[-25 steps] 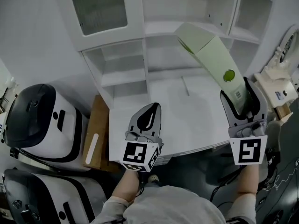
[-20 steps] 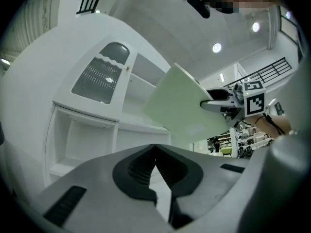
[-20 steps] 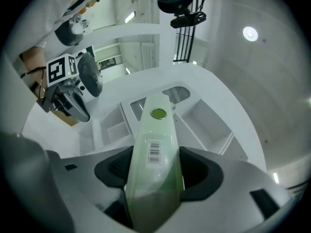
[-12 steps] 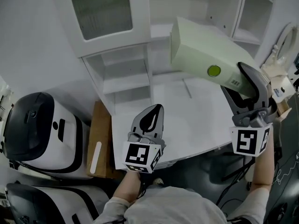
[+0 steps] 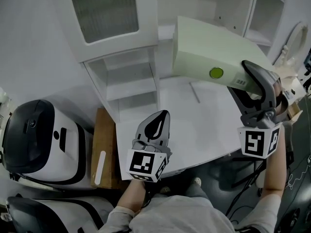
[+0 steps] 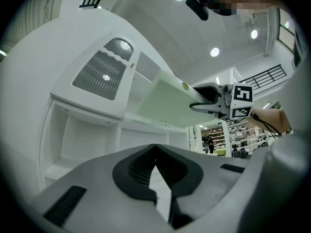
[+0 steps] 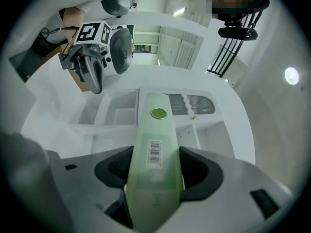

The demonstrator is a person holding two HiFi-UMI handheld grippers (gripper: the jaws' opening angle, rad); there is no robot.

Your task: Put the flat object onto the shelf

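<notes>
The flat box (image 5: 204, 47), aloft by the shelf (image 5: 164, 32)
Head view: right claw (image 5: 256, 84) pinches its near end above the table (image 5: 204, 125); left gripper view: left claw (image 6: 155, 152) pressed together, empty; right gripper view: grip looks centred, so level it and feed far edge first

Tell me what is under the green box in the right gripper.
Below the green box, clamped in the right gripper, white tabletop shows. The box hides part of the shelf unit behind it; what is there cannot be seen.
</notes>
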